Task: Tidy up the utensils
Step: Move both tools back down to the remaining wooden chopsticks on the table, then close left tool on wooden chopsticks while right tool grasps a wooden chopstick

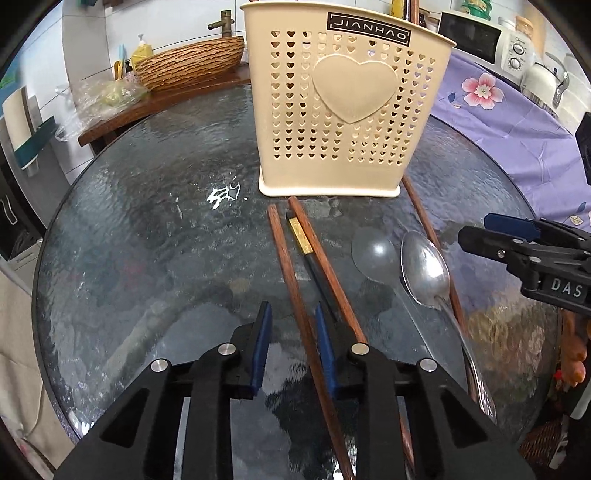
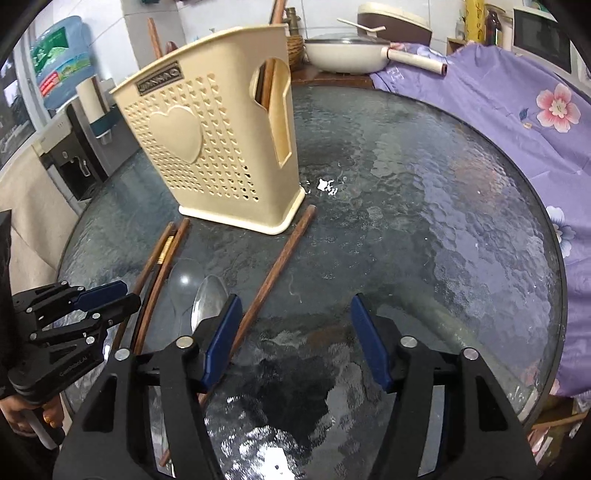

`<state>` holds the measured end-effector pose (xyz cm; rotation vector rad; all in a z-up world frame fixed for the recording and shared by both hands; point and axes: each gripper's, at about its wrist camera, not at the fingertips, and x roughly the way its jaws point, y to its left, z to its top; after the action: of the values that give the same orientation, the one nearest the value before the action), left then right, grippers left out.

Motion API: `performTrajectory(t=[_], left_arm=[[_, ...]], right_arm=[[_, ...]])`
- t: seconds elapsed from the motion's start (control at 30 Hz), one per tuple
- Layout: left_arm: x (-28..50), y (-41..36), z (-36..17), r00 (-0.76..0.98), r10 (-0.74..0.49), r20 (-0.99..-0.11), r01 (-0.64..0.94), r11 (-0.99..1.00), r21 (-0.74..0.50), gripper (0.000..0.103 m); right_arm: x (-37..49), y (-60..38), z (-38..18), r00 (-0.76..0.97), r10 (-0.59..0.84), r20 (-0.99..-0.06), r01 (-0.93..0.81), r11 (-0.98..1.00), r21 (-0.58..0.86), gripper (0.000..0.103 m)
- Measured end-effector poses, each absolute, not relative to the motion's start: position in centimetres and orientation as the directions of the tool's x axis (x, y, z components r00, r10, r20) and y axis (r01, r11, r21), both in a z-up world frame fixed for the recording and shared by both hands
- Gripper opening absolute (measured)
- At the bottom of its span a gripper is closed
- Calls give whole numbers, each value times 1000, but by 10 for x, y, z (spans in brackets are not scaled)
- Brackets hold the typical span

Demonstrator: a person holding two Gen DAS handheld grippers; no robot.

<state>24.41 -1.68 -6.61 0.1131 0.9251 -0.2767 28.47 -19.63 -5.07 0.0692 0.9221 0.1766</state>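
A cream perforated utensil holder (image 1: 343,110) with a heart stands at the back of the round glass table (image 1: 147,240); it also shows in the right wrist view (image 2: 221,155), with chopsticks standing in it. In front lie brown wooden chopsticks (image 1: 284,258), a black chopstick with a gold band (image 1: 306,251), a clear plastic spoon (image 1: 373,254) and a metal spoon (image 1: 424,269). My left gripper (image 1: 293,336) is open, low over the table, its fingers either side of a brown chopstick. My right gripper (image 2: 295,328) is open and empty, just right of a lone brown chopstick (image 2: 277,266) and the metal spoon (image 2: 208,299).
A purple floral cloth (image 2: 498,122) covers the area to the right of the table. A wooden counter behind holds a woven basin (image 1: 188,64) and a white pan (image 2: 343,55). A microwave (image 1: 469,35) stands at the back right.
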Motion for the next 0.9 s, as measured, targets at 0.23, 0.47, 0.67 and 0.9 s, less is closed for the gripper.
performTrajectory(t=[0.23,0.47,0.67,0.9], left_arm=[[265,-21,-66,577,-167,-799,265,964,-10,20],[285,-13,-67,587,-155,-795,233,972,-18,12],[298,-13,-67,593,-139,-793,215,976,-10,11],[308,-18,-67,598,-115,-793,207,978,14,11]], right_arm=[[313,-187,-54,565,141,-813,-63,990,128,46],[334,-180,-65,555,98,-826,-5,993,115,44],[336,-170,-67,565,17,-825,7,1000,25,38],[340,-159,-68,572,-9,-820,-9,1000,-17,22]])
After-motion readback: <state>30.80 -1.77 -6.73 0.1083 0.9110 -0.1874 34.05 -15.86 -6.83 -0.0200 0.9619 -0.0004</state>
